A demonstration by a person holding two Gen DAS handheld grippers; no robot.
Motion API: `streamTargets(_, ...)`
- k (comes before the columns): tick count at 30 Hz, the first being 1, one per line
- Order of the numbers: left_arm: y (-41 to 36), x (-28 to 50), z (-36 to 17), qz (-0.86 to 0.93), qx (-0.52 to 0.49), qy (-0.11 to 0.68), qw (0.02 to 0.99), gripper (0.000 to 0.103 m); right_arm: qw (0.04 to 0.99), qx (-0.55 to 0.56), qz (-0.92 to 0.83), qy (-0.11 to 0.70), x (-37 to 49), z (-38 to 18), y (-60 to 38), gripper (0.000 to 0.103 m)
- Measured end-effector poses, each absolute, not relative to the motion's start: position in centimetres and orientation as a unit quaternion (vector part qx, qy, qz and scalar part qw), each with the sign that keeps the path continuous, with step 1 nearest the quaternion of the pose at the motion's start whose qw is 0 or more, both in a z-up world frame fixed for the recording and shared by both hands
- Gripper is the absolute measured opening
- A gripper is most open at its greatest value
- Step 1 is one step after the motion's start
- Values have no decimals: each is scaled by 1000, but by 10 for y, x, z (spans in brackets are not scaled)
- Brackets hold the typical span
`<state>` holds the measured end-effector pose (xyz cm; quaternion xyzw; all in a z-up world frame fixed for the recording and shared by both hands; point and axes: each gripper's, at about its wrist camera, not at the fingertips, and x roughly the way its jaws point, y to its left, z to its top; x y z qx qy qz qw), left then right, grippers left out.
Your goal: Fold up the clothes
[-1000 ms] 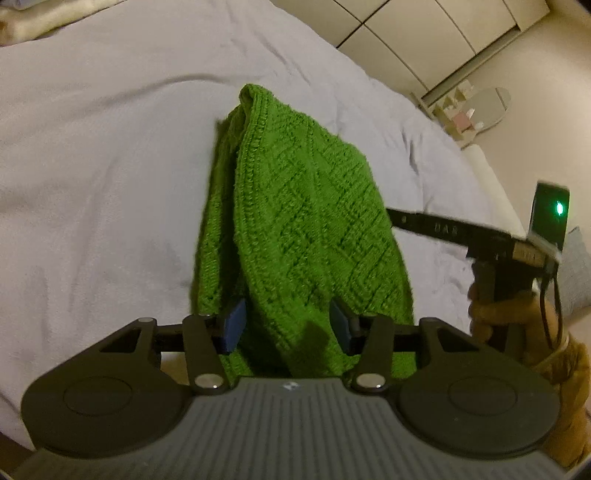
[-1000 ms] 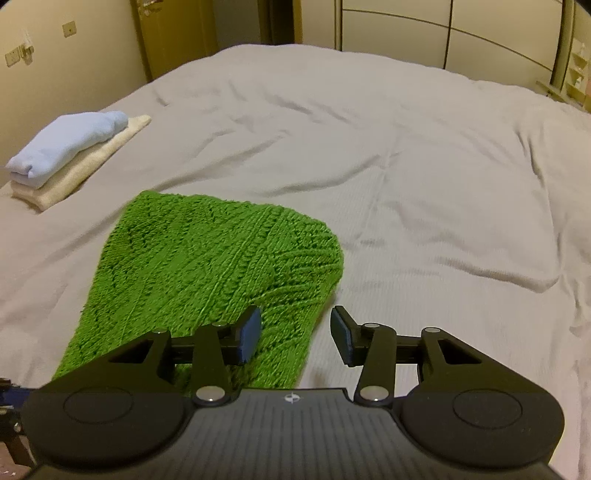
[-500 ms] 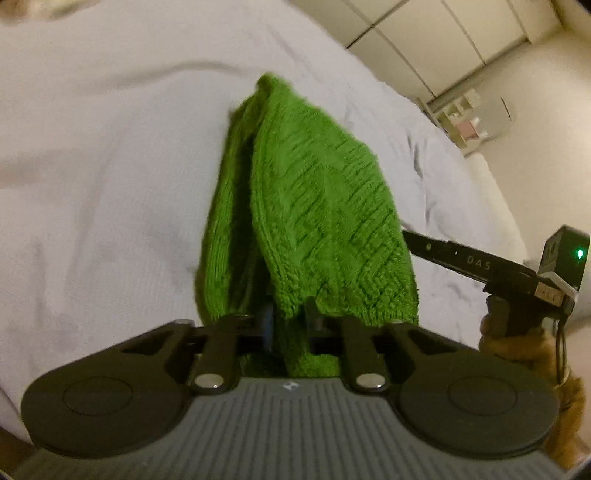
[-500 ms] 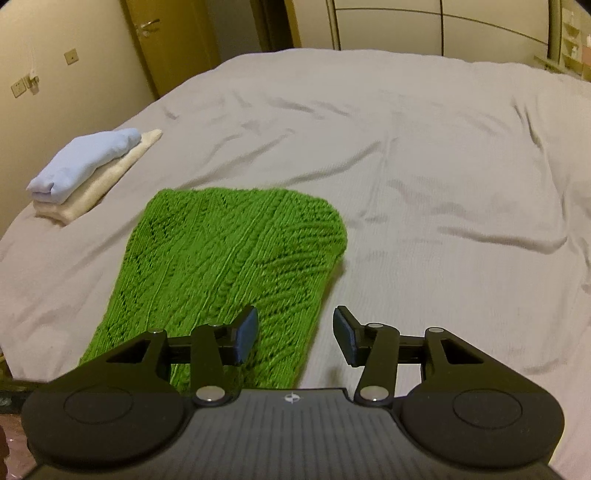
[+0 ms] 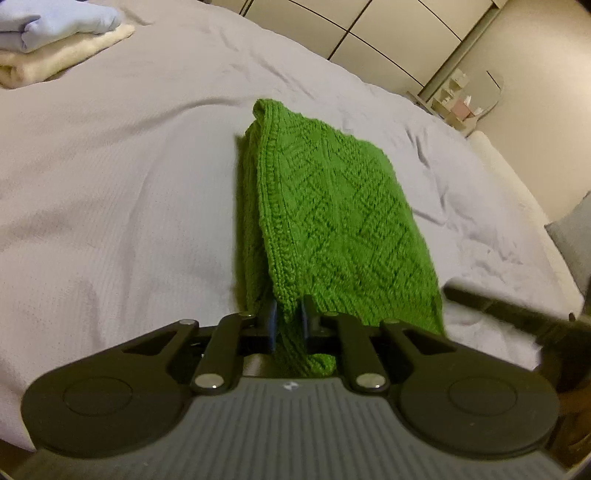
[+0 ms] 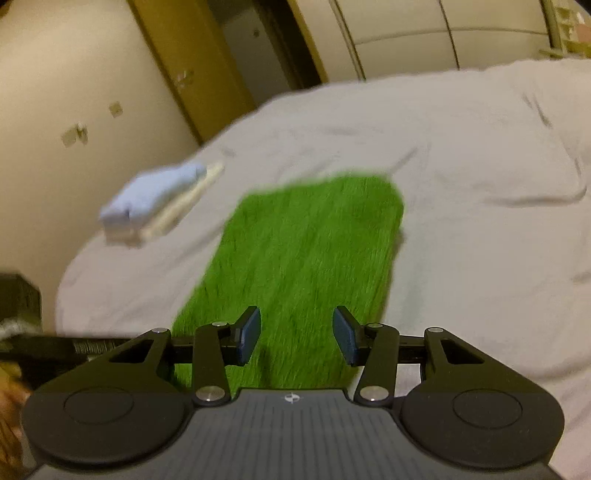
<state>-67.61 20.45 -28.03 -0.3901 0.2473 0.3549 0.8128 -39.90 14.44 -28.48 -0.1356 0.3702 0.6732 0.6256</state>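
One green knitted garment (image 5: 332, 221) lies folded into a long strip on the near part of the bed (image 5: 110, 203), and it is the only piece in play. The left gripper (image 5: 288, 325) is clamped tight on the near edge of that knit; a fold of green wool is squeezed between its two blue pads (image 5: 272, 325), and a small lip of fabric hangs out toward the camera. From the pinch, the garment runs away toward the far side of the bed, with its ribbed edge raised along the left.

The right gripper (image 6: 295, 334) hovers just above the same garment's near end, jaws standing partly apart and easing slightly narrower, nothing pressed between them. Its two blue pads (image 6: 248, 334) straddle open green cloth. This view is smeared with blur, so the knit pattern cannot be read here.

Count the finished work: two folded items, stacked. One pale blue garment (image 5: 55, 26) sits on top of one cream garment (image 5: 62, 59), at the far left of the bed, well apart from the green one.

In the left wrist view, the other gripper's dark handle pokes in at the near right edge, blurred. Beyond the bed, pale wardrobe doors (image 5: 369, 29) line the far wall.
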Motion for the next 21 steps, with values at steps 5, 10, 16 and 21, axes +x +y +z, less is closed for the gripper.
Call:
streamTargets(5,196,-681,-273,354,-388,253,813,8,629,-156,636,420,-398,-311,147,45)
streamTargets(10,192,-686,-234,351,-349,234,837,7,653,-139,648,367,-398,-264,141,45)
streamTargets(16,203,-656,-241,334,-316,262,848,8,637,-102,676,357,-392,-259,160,32)
streamTargets(21,219,-664,-281,348,-362,274,820,7,607,-154,674,392,-395,-305,181,25)
